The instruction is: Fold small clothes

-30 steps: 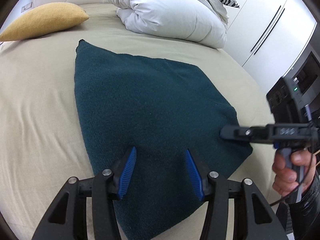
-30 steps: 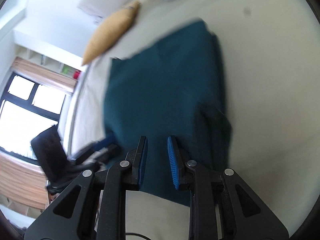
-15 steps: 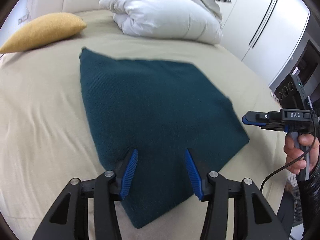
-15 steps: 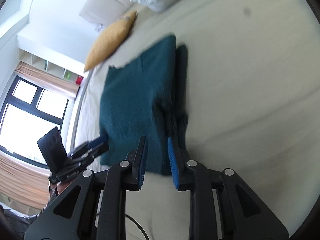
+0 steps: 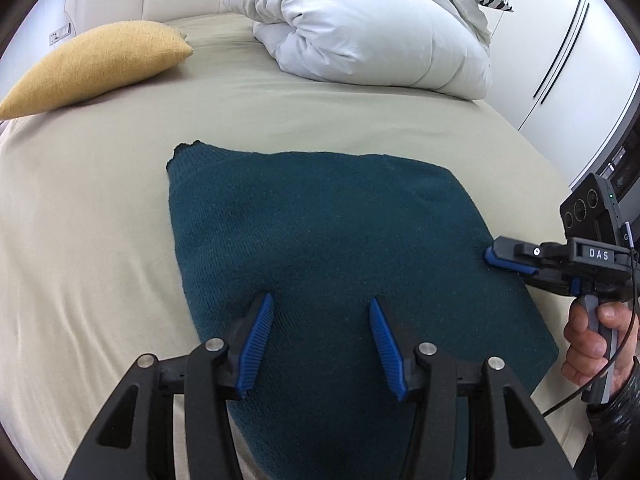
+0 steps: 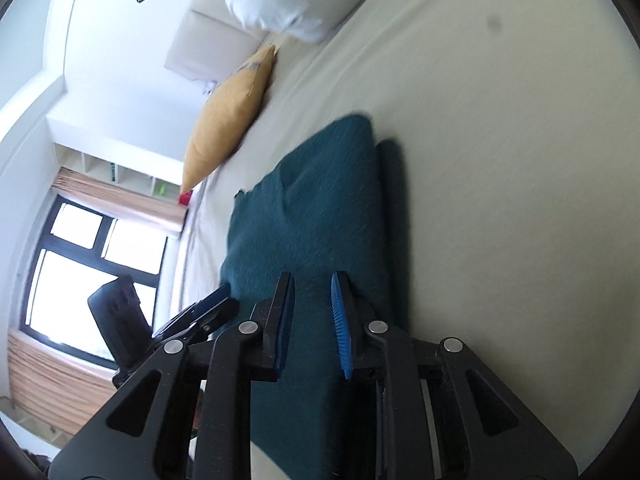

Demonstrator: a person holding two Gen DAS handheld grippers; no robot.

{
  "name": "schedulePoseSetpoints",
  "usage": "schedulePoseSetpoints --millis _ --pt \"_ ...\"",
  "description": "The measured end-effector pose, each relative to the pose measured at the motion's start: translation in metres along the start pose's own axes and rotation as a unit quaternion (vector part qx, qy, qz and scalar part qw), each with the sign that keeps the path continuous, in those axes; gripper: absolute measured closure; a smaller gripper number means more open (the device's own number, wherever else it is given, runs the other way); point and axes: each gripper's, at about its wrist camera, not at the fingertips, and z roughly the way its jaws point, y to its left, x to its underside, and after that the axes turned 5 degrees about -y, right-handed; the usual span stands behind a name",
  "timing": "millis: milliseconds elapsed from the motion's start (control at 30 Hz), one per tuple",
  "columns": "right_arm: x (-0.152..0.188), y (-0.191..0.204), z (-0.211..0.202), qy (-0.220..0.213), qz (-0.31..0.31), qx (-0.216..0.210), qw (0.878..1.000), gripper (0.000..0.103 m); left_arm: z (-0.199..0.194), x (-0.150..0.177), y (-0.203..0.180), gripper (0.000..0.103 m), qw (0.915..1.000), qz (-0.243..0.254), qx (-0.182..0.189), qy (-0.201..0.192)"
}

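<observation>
From the left wrist, the teal knit sweater [image 5: 320, 248] lay folded flat on the bed [image 5: 100, 220]; the left claw [image 5: 320, 344] hovered apart, empty. From the right wrist, the right claw [image 6: 312, 320] stood narrowly apart, gripping nothing; pinching both near corners together would likely fold evenly.

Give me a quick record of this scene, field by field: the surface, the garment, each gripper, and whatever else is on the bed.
surface: bed with beige sheet
garment: dark teal knit sweater, lying flat, partly folded
left gripper: open above the sweater's near edge, nothing between the jaws
right gripper: jaws narrowly apart, at the sweater's side edge
other items: yellow cushion, white duvet
</observation>
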Motion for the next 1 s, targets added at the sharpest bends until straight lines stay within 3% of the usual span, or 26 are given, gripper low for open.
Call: schedulePoseSetpoints --millis 167,233,300,400,667,900,1000 --pt "-0.025 0.024 -0.004 -0.016 -0.015 -0.001 1.0 0.081 0.002 0.001 -0.002 0.05 1.0 -0.001 -0.004 0.003" --pt "-0.043 0.037 0.014 0.0 -0.025 -0.002 1.0 0.079 0.004 0.001 -0.004 0.05 0.9999 0.003 -0.009 0.005" --pt "-0.051 0.045 0.04 0.028 -0.023 -0.003 0.999 0.071 0.006 -0.001 -0.006 0.05 0.9999 0.006 -0.013 0.007" --pt "-0.054 0.042 0.073 0.054 -0.004 0.025 0.998 0.067 0.007 -0.001 -0.007 0.05 0.9998 0.01 -0.017 0.009" --pt "-0.071 0.018 0.053 -0.017 0.021 0.035 0.999 0.071 0.007 0.001 -0.005 0.049 0.9998 0.013 -0.016 0.009" --pt "-0.06 0.013 0.013 -0.096 0.031 0.103 0.99 0.064 0.007 0.001 -0.005 0.049 0.9998 0.013 -0.015 0.007" --pt "-0.049 0.034 0.001 -0.09 0.002 0.056 0.994 0.064 0.007 0.003 -0.006 0.049 0.9997 0.014 -0.018 0.004"
